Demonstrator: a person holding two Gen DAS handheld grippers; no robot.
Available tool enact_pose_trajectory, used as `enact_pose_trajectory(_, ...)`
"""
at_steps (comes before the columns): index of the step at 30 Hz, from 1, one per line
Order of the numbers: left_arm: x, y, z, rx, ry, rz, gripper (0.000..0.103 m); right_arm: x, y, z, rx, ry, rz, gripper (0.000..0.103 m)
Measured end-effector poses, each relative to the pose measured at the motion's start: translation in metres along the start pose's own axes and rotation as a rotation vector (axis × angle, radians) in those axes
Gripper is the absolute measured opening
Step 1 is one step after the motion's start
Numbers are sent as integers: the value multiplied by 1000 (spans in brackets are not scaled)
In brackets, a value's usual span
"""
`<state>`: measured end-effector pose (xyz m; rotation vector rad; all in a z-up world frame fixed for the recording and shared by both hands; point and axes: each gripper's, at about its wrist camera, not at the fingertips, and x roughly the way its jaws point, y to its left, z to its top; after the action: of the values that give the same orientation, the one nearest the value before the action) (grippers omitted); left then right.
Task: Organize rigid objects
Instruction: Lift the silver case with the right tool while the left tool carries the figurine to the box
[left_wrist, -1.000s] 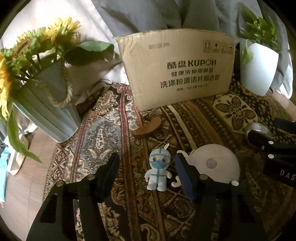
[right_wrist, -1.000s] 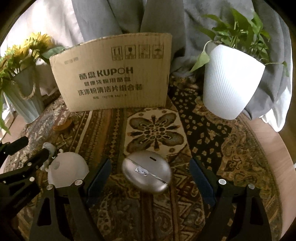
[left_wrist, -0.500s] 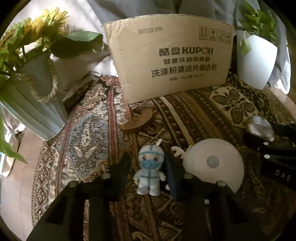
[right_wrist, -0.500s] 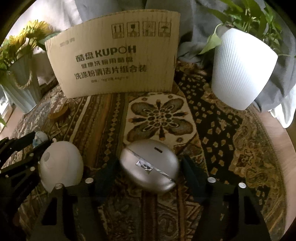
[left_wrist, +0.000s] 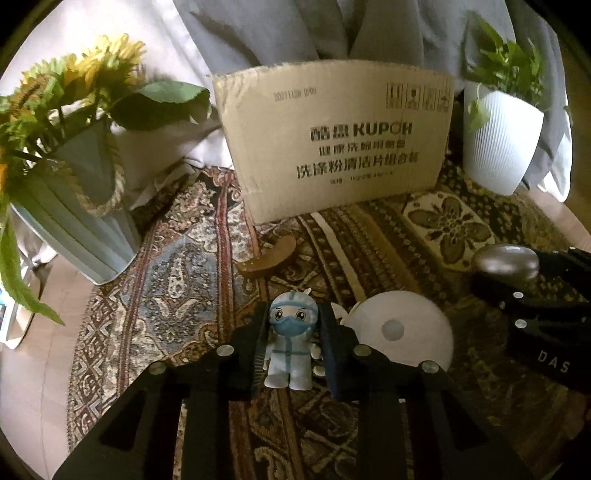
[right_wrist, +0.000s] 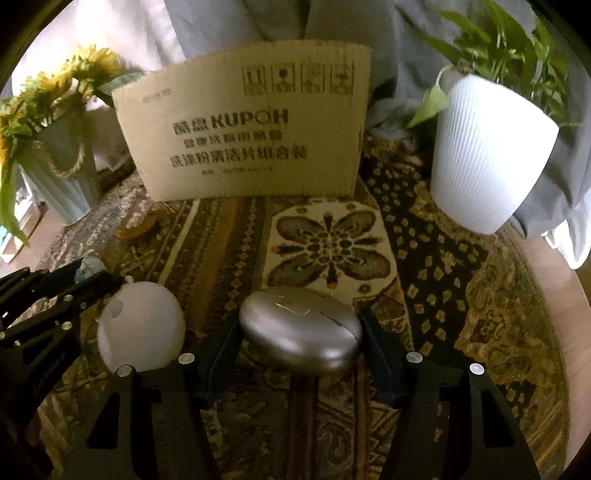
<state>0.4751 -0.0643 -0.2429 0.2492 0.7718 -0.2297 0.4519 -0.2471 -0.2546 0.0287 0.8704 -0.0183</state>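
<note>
Both views sit close above the rug (left_wrist: 177, 280), tilted down toward the box (left_wrist: 332, 147) at its far edge. The left camera looks from the left, the right from the right; both share the box, dome (right_wrist: 140, 325) and two pots.

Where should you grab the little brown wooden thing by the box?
Probably across its narrow middle, coming from above. The brown wooden piece lies flat on the rug, long and thin, so a tool's fingers fit over its short width more easily than its length.

One figurine (left_wrist: 291, 343), one white dome (left_wrist: 400, 328), one silver case (right_wrist: 301, 328), one cardboard box (left_wrist: 336, 144), two plant pots (left_wrist: 498, 144).
</note>
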Motion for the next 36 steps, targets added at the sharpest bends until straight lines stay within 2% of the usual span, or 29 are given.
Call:
enact_pose_trajectory(18,-64,3,18,-73,-112,28,27,-58,2,20,-50,-142,38,64)
enact_pose_trajectory(26,-99,3,32,-91,-198,46,27,-94,0,33,-58,-222,66,64)
enact_pose_trajectory(36,-135,2,49,-132,-269,63,27,-138,-5,52,-76,-339,83,64)
